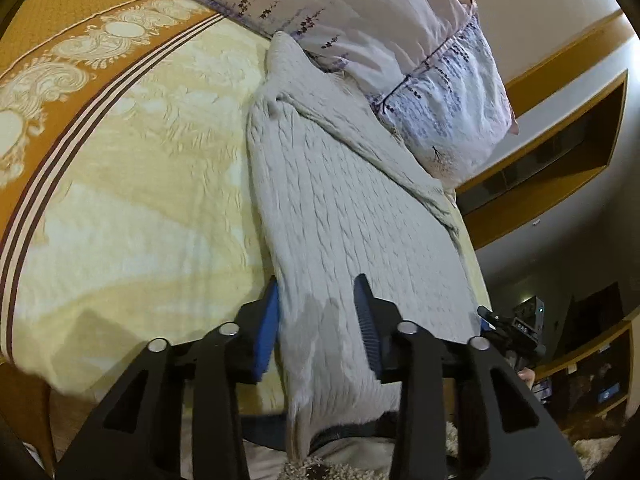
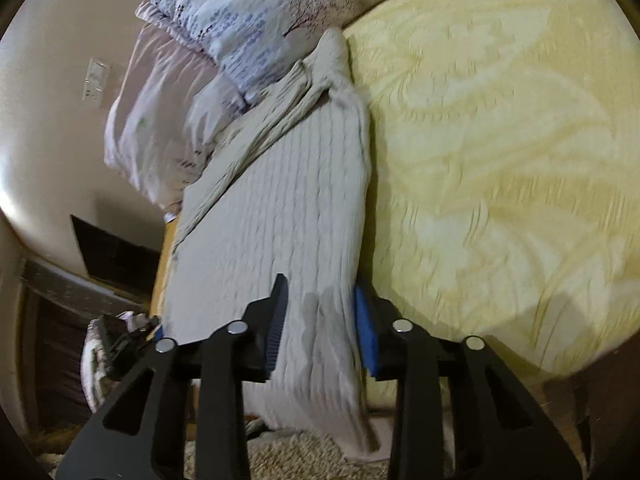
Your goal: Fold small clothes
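A pale grey cable-knit sweater (image 1: 340,200) lies lengthwise on the yellow bedspread (image 1: 140,200), its far end bunched against the pillows. My left gripper (image 1: 318,312) has its blue pads on either side of the sweater's near hem and grips a fold of it. My right gripper (image 2: 320,312) holds the other near corner of the same sweater (image 2: 288,200) the same way. The near hem hangs over the bed's edge. The right gripper also shows in the left wrist view (image 1: 512,326) at the sweater's right corner.
Floral pillows (image 1: 400,40) (image 2: 248,20) lie at the head of the bed behind the sweater. A shaggy beige rug (image 2: 280,456) covers the floor below. Dark wooden shelves (image 1: 560,152) stand beside the bed. The orange patterned border (image 1: 80,52) runs along the bedspread.
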`<move>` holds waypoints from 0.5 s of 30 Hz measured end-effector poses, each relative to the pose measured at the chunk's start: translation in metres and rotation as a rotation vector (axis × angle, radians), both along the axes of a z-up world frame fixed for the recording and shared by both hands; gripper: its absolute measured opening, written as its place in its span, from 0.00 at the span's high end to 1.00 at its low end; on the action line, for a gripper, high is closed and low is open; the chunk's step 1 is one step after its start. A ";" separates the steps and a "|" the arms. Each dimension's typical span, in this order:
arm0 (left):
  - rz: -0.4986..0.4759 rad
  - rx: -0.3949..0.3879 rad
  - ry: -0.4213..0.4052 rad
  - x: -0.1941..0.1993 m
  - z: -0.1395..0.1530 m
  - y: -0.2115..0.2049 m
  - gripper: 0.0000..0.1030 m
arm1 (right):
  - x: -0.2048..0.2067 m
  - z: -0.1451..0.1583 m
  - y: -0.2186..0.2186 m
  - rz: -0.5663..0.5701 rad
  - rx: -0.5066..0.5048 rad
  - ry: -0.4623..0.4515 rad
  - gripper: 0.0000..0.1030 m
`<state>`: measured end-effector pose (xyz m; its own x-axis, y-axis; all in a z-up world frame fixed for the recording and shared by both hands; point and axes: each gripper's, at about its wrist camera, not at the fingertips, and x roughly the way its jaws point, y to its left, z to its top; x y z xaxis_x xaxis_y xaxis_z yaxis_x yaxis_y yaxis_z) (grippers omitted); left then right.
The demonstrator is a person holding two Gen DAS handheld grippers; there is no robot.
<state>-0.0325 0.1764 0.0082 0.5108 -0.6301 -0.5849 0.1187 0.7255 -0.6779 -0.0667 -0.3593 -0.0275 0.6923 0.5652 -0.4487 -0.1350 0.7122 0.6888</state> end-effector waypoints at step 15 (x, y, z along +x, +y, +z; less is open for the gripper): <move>-0.063 -0.113 0.031 -0.044 -0.015 -0.018 0.79 | -0.029 -0.006 0.040 0.158 -0.027 -0.022 0.87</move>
<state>-0.0761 0.1586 -0.0072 0.4514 -0.7230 -0.5230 0.1395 0.6361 -0.7589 -0.0957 -0.3195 -0.0332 0.6055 0.6560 -0.4506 -0.2619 0.6989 0.6656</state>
